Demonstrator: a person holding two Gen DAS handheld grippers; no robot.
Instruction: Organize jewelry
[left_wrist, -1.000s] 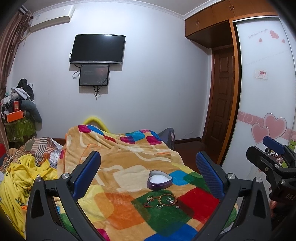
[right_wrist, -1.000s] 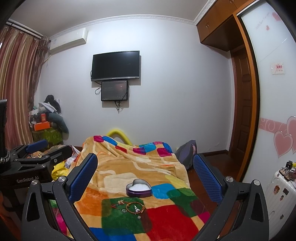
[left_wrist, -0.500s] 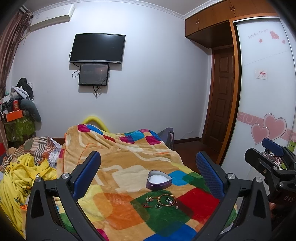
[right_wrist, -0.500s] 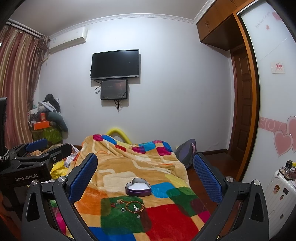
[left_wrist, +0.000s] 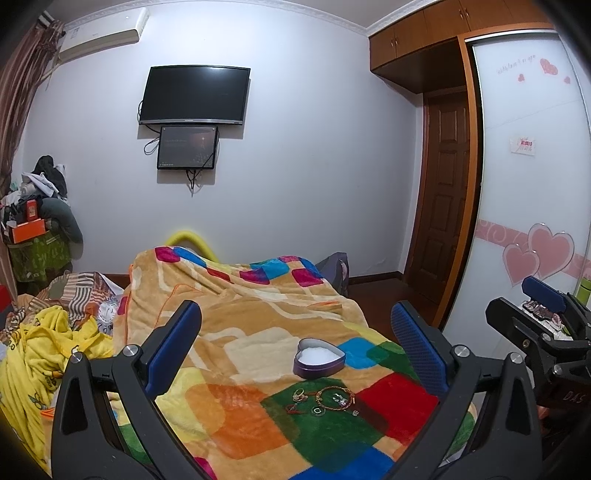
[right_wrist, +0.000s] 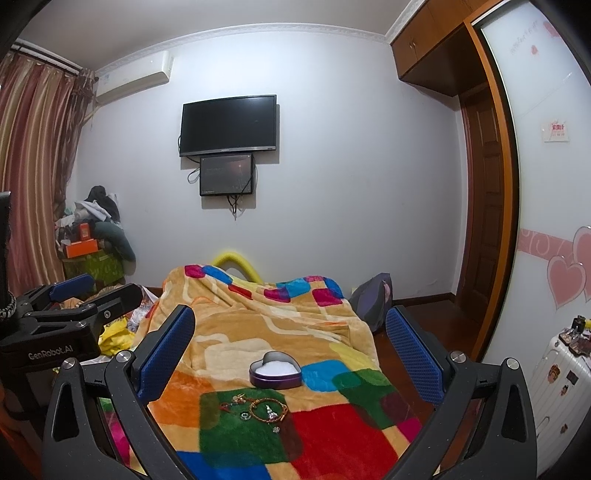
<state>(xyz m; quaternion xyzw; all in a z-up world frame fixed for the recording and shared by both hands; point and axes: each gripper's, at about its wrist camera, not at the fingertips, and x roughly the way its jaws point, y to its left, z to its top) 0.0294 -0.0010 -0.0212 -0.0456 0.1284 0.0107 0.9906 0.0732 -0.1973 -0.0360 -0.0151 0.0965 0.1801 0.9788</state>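
Note:
A purple heart-shaped tin (left_wrist: 319, 359) with white lining lies open on the colourful blanket (left_wrist: 236, 325); it also shows in the right wrist view (right_wrist: 276, 374). Just in front of it lie a beaded bracelet (left_wrist: 335, 397), rings and small pieces on a green patch; the bracelet shows in the right wrist view too (right_wrist: 268, 411). My left gripper (left_wrist: 295, 332) is open and empty, held above and short of the jewelry. My right gripper (right_wrist: 290, 332) is open and empty, likewise short of it. Each gripper shows at the other view's edge.
The blanket covers a bed. Yellow clothes (left_wrist: 44, 350) are piled at its left. A wardrobe with heart stickers (left_wrist: 535, 221) and a wooden door (left_wrist: 443, 199) stand at the right. A white suitcase (right_wrist: 557, 384) stands at the far right. A TV (left_wrist: 194, 95) hangs on the far wall.
Both views have shifted slightly; the tin and jewelry sit a little lower and nearer in frame. Both grippers stay open and empty.

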